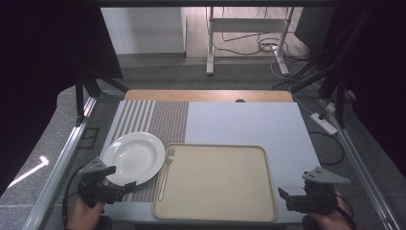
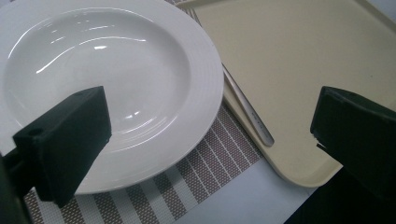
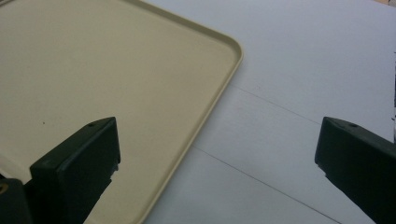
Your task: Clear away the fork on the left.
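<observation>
Tabletop: fork (image 1: 165, 171) betw plate (image 1: 133, 156) & tray (image 1: 215, 211)

We are looking forward and down from above the near edge of the table (image 1: 249, 120), taking in its whole top and the floor beyond at twelve o'clock. From the left gripper (image 2: 210, 126) we are looking close along its jaws toward one o'clock, across the plate (image 2: 140, 84) to the tray (image 2: 299, 60). From the right gripper (image 3: 217, 156) we are looking equally close toward eleven o'clock, over the tray's corner. All three views are sharing the tray; the high view and the left gripper view are also sharing the plate and the fork (image 2: 247, 114).
</observation>
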{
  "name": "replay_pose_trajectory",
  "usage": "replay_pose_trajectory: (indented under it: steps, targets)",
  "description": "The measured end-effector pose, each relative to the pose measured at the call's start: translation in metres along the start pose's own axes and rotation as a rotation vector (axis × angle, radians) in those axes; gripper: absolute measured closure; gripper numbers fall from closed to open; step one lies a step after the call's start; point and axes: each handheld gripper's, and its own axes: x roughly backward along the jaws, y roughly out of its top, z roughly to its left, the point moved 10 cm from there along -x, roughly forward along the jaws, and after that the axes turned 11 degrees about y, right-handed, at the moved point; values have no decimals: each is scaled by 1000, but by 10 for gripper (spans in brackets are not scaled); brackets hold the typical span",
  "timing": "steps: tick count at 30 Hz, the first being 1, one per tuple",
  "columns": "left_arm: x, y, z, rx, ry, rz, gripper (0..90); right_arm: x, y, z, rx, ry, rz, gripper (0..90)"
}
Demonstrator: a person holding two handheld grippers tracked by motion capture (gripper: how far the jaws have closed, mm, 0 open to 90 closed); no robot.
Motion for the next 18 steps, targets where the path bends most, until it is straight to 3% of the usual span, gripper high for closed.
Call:
replay_pose_trajectory:
  steps: [8, 18]
  targets:
    - [7, -3, 2, 11, 15, -19, 0, 0, 0, 0, -2, -1, -1, 7]
    - [15, -9, 5, 4, 68, -20, 0, 0, 0, 0, 0, -5, 0, 7]
